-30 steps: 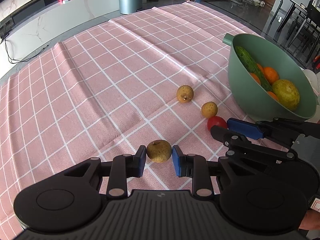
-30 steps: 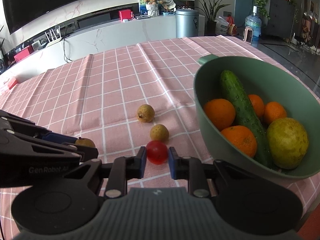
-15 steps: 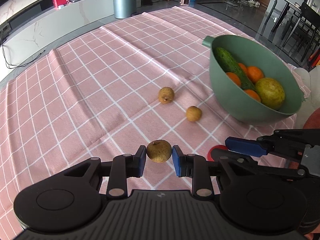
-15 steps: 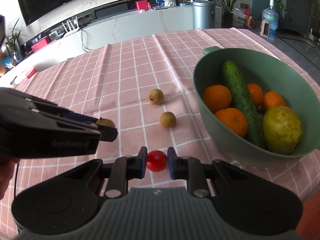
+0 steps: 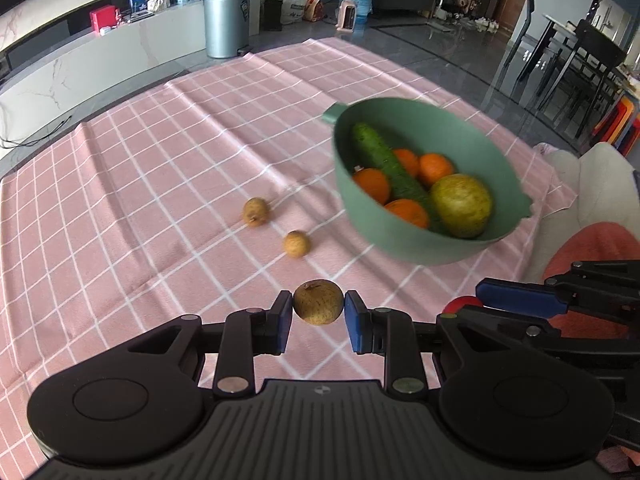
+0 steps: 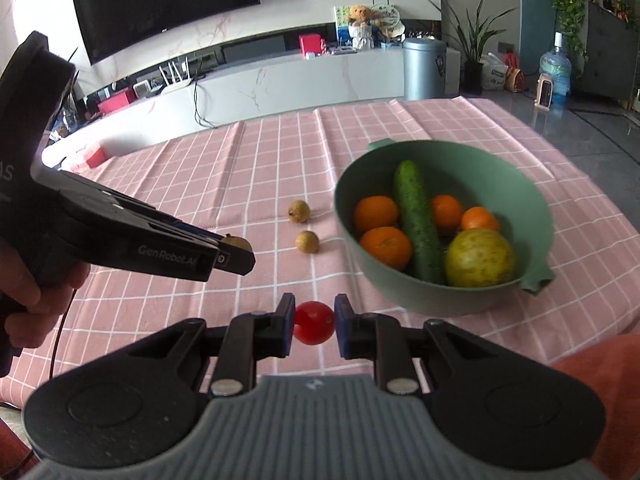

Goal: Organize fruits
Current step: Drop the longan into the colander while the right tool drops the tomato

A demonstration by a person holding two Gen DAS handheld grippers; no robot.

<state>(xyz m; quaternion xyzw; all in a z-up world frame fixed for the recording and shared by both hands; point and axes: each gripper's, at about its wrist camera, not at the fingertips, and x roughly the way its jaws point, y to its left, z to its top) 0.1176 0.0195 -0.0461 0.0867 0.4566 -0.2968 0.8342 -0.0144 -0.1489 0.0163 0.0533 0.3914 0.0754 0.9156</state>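
While pinched, longan [image 5: 318, 307] between left claw [image 5: 316, 318] pads

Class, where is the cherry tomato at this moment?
In the right wrist view, the cherry tomato sits clamped in the right tool, above the tablecloth, left of the green bowl.

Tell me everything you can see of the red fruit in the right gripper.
The red fruit is small, round, smooth and glossy, likely a cherry tomato. The right gripper is shut on it, its blue pads pressing on both sides. It is held above the pink checked cloth, short of the green bowl. No stem or damage shows. In the left wrist view only a sliver appears.
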